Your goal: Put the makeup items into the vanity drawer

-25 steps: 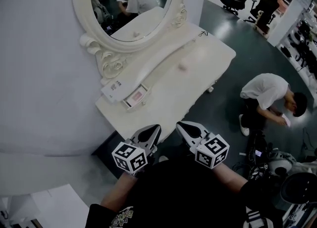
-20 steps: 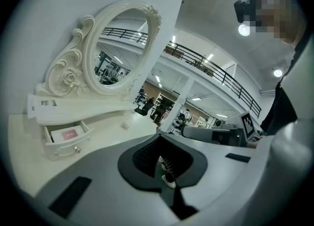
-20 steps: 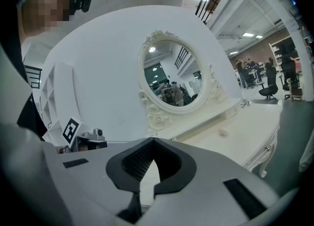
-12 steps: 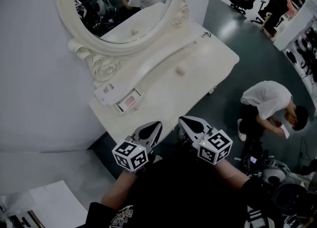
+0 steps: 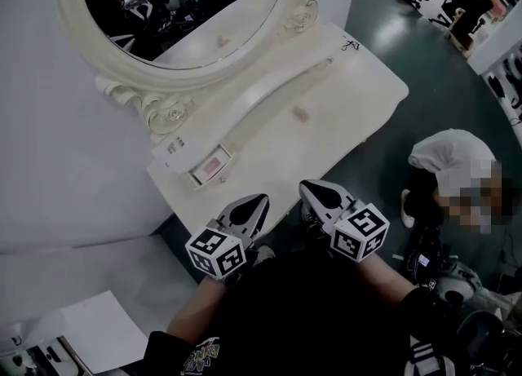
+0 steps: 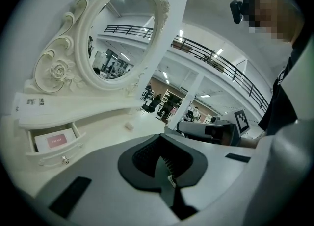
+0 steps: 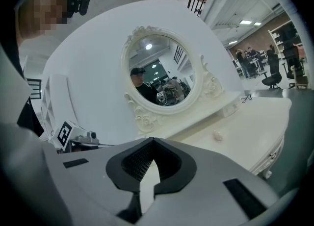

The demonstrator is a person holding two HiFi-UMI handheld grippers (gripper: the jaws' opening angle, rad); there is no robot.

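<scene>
At the vanity: a person [image 5: 294, 317] faces a white vanity table [image 5: 334, 93] w/ a tool in each hand, and the makeup job apparently hasn't begun. The left gripper [image 5: 259, 203] & right gripper [image 5: 308, 190] hang side by side just short of the table's near edge, both aimed toward the mirror [image 5: 179, 7]. Each has its jaws pressed together w/ nothing btwn them. This is prob. a carrying pose, since neither tool is close enough to anything to pick it up.

The small drawer [image 5: 232, 157], under the mirror shelf at the table's left end, stands pulled out & ready to receive. A flat pink item [image 5: 212, 165] already lies inside it. One small pale-pink item [image 5: 302, 112] sits loose on the tabletop near the middle, well apart from the drawer & from both tools. It looks like the next thing to go in, though it's too small to identify.

It lies right of the drawer, so it seems the nearer reach for the right gripper, which would have to open first. Its rounded look suggests it could roll or skid on the smooth top if nudged. In the background a second person [image 5: 449, 158] crouches on the dark floor, right of the table & clear of the work.
</scene>
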